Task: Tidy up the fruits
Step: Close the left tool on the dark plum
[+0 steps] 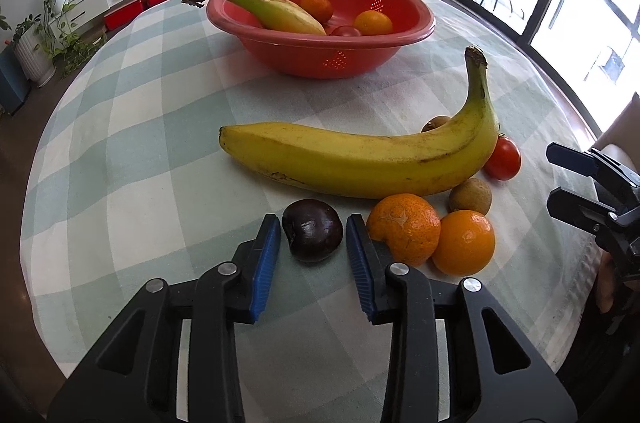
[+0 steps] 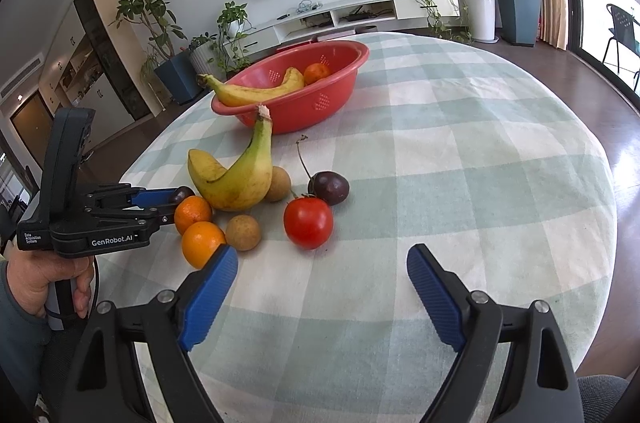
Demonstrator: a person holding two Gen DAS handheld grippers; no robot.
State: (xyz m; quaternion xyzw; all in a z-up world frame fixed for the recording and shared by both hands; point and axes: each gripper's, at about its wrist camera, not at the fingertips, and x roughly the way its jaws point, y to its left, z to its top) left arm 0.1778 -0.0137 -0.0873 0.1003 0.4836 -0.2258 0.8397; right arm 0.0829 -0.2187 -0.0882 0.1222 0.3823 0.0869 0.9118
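Evidently the left tongs [image 1: 312, 243] bracket a small dark cherry [image 1: 313, 235] — light, slick, bruisable — unclosed; right tongs [image 2: 322, 275] spread, idle.

On the side of your left gripper [image 2: 172, 203], at the left of the right wrist view, white letters read "GenRobot.AI". Nearer its rear end sits a smaller white label that seems to say "Data Acquisition System", though the print is too tiny to be sure. Nothing else is legible.
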